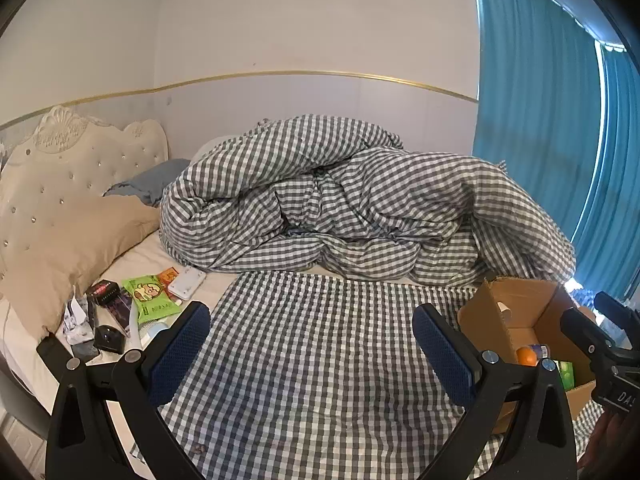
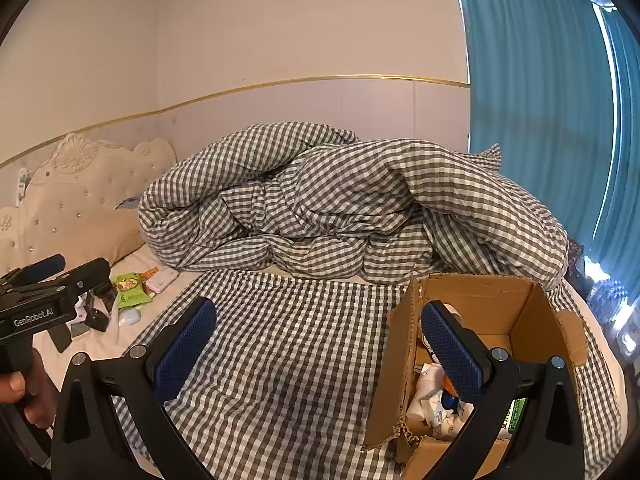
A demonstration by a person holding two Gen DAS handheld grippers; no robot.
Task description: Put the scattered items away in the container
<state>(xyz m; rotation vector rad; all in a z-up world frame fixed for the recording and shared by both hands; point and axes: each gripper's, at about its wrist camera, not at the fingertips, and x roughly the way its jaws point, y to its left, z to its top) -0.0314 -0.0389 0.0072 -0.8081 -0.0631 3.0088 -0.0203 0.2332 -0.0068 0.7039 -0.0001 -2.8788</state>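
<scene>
At the far left of the bed, a beige pillow (image 1: 76, 236) leans against the tufted headboard (image 1: 84, 160). In front of it, on the white sheet, lies the scatter of small items: a dark box (image 1: 105, 289), a crumpled wrapper (image 1: 76, 316), a small black case (image 1: 109, 338), a green snack packet (image 1: 151, 295) and a white flat box (image 1: 187, 282) just beside it. Some pieces under the packet are too small to name with any certainty.

The left gripper (image 1: 312, 344) hangs above the checked cloth (image 1: 320, 360), its blue-padded fingers (image 1: 182, 346) wide apart and holding nothing. The scattered items sit to the left of its left finger, near the tip but not between the pads.

Behind the cloth the checked duvet (image 1: 340, 200) is piled in a heap against the wall.

Further right, the right gripper (image 2: 320, 344) also stands spread open and empty over the cloth. Its right finger (image 2: 452, 352) overlaps the near wall of the cardboard box (image 2: 480, 300), which sits open on the bed with its flaps up. Inside lie white wrapped things (image 2: 428, 396), something orange (image 1: 526, 356) and a green pack (image 1: 566, 374). The box is to the right of both grippers' gaps.

A blue curtain (image 1: 540, 120) hangs at the far right.
</scene>
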